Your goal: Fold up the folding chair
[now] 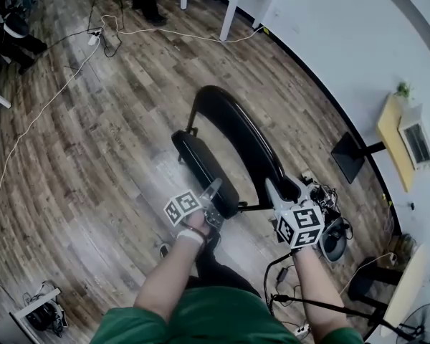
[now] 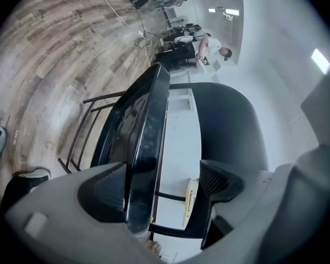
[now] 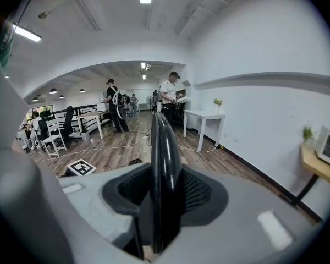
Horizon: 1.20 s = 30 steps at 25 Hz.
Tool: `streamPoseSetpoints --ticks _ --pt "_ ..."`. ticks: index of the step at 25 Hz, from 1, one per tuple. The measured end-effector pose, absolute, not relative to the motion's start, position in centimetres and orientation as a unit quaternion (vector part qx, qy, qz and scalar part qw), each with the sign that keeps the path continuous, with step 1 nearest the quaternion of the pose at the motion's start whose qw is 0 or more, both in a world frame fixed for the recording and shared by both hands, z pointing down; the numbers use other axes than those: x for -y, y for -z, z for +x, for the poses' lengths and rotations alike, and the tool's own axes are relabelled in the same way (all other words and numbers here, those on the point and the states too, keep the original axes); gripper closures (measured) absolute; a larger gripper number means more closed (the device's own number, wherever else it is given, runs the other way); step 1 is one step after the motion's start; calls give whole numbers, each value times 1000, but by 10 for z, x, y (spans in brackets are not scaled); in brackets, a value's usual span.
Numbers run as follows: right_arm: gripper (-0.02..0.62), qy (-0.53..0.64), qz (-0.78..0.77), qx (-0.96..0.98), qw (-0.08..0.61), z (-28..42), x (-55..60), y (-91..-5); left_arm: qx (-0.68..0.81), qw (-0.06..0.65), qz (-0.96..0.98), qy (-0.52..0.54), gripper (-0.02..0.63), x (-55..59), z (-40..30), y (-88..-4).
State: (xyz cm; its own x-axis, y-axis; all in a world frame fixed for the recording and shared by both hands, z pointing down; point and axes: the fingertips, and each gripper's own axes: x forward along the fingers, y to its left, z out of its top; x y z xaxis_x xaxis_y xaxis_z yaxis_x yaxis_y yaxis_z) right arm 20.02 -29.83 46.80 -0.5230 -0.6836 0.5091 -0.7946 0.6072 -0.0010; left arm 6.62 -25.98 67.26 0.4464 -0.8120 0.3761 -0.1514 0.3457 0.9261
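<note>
Green-sleeved arms (image 1: 173, 282) sit lowest in head view, both reaching down to the folding chair (image 1: 215, 102). It stands on the wood floor (image 1: 93, 156) nr the white wall (image 1: 344, 41), partly closed by the look of it. Right claw (image 1: 285, 192) is clamped on the backrest (image 1: 249, 143) edge; right gripper view shows both pads (image 3: 195, 190) hard against it, good bite. Left claw (image 1: 213, 201) is at the seat (image 1: 204, 167) edge w/ jaws apart. In left gripper view the seat lies against or just beside one pad, far pad (image 2: 215, 177) well clear. So hooked, not gripped.

Step in hand, I'd say: bring seat up to backrest. To do it well:
- Right side is the anchor. Hold backrest steady so the frame doesn't walk across the floor.
- Left should either close on the seat or push w/ the flat of the near pad, else the panel can slide off.
- Swing seat along its hinge arc, no sideways drag.
- Gap betw seat & backrest looks narrow at the near end, so mind the right claw isn't pinched as they meet.
</note>
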Motion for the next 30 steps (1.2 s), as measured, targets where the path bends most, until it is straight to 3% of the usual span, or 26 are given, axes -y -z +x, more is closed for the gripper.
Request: streamPoseSetpoints --ticks 13,30 --pt "434 -116 433 863 235 233 332 -463 450 672 523 270 187 326 125 -651" --pt "425 -66 466 846 249 211 322 -459 389 704 523 283 187 350 136 -646"
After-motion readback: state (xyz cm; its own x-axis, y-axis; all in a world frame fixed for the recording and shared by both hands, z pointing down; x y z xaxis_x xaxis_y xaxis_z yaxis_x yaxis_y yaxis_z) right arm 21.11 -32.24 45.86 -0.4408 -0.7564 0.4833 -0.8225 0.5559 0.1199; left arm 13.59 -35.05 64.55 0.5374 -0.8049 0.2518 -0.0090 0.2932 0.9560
